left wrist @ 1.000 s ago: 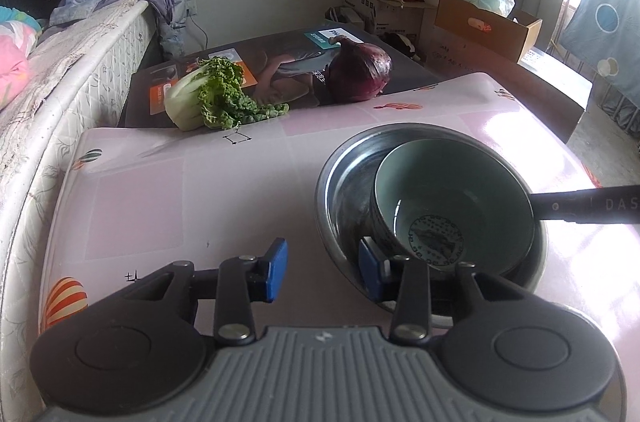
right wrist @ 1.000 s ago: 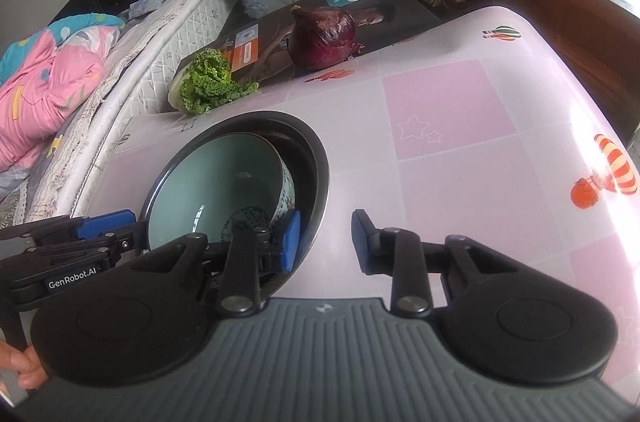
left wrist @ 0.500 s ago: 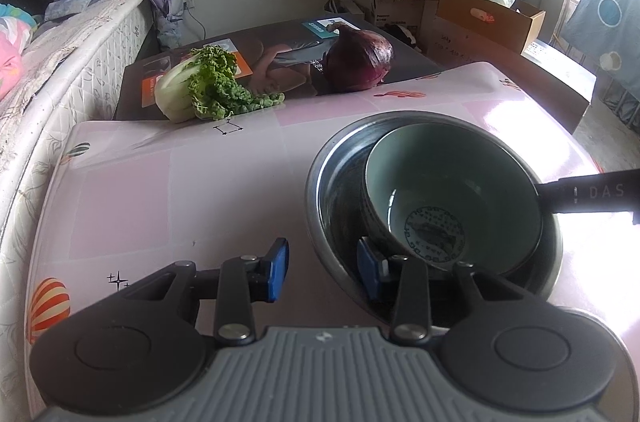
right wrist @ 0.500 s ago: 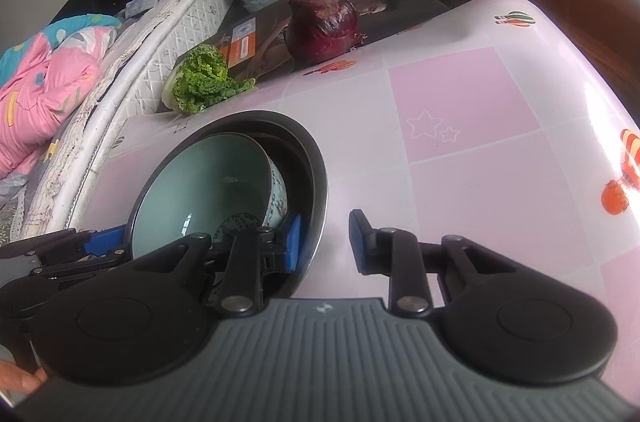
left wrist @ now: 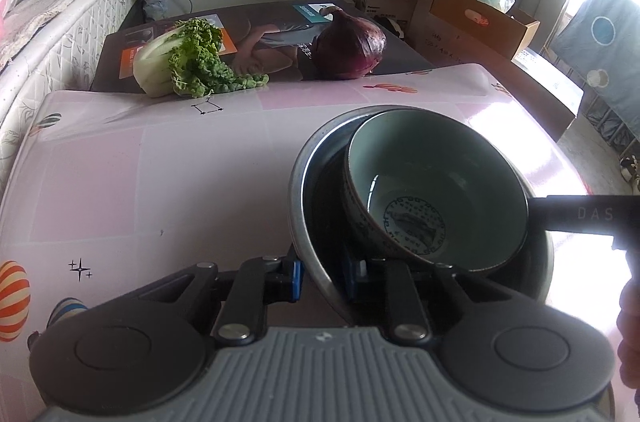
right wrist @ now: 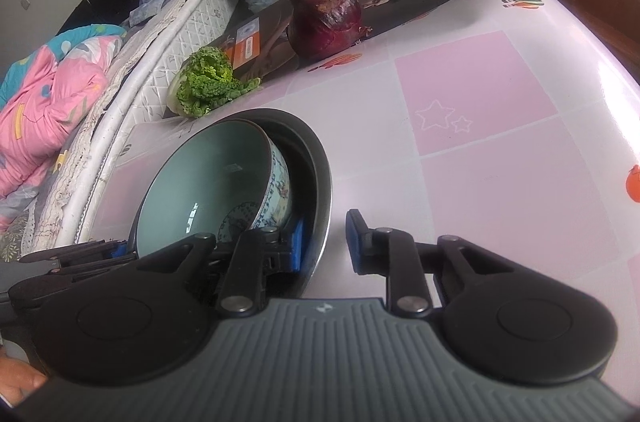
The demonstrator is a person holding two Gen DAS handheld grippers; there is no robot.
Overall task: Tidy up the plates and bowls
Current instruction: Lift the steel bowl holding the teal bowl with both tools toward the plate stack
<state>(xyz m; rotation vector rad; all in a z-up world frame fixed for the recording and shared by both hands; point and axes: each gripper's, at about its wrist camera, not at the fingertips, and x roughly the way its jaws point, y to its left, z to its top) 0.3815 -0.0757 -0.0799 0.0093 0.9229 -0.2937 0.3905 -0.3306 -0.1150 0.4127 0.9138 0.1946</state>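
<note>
metal bowl (left wrist: 308,182): stiff, slick; we judge its rim the best hold.
ceramic bowl (left wrist: 436,190): fragile, loose inside, we think.
left gripper (left wrist: 320,274): just clamped onto the near rim.
right gripper (right wrist: 326,242): straddles the right rim, jaws closing, not yet pinching.

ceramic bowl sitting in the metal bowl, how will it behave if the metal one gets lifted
The ceramic bowl leans tilted inside the metal bowl, not flat, so it would probably slide or rock. Both look smooth and glossy, so contact is likely slippery. It looks glazed, so it is probably fairly heavy and could chip.

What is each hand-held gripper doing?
Left hand-held gripper: just closed onto metal bowl.
Right hand-held gripper: open astride its rim, just closing.
</note>
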